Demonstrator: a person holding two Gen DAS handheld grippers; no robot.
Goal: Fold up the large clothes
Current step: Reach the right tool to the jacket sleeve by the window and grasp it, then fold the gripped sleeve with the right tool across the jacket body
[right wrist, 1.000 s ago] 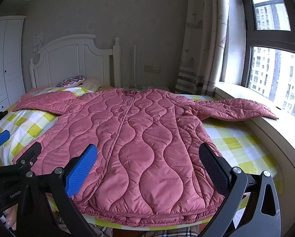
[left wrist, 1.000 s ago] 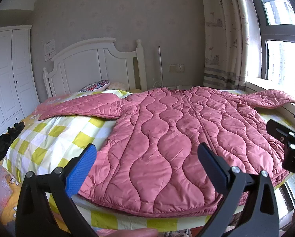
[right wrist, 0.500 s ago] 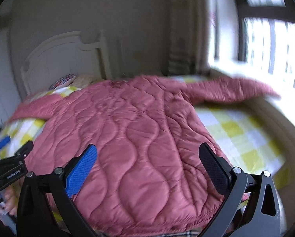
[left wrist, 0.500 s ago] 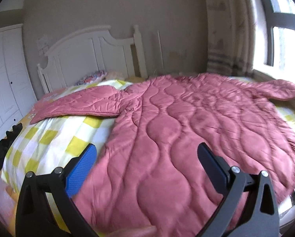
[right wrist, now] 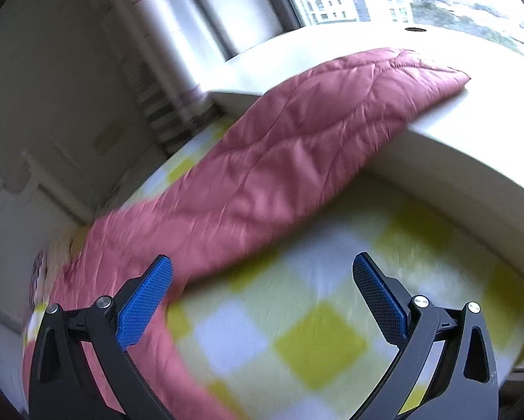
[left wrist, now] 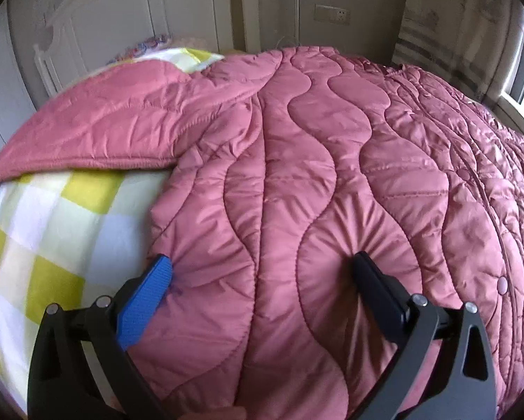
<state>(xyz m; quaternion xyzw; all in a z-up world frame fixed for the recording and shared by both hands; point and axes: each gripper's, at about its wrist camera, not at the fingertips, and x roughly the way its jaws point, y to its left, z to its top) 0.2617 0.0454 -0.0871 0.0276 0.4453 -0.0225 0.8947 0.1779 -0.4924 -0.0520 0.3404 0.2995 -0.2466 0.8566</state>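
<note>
- Left tongs [left wrist: 262, 273] spread wide, both tips pressed into the quilted body of the pink jacket [left wrist: 332, 175], puckering the fabric; nothing clamped between them.
- Right tongs [right wrist: 262, 273] equally wide apart, gripping nothing, poised over the yellow-and-white checked bedspread [right wrist: 297, 332] beside the jacket's edge.
- Jacket spread flat across the bed, one sleeve [left wrist: 97, 129] stretched out over the checked bedspread on the left.
- Other sleeve [right wrist: 314, 133] angled up from the bed, its cuff resting on the white window ledge [right wrist: 454, 133].
- Farther back: white headboard [left wrist: 129, 10], wall socket [left wrist: 332, 19], striped curtain [left wrist: 447, 35].
</note>
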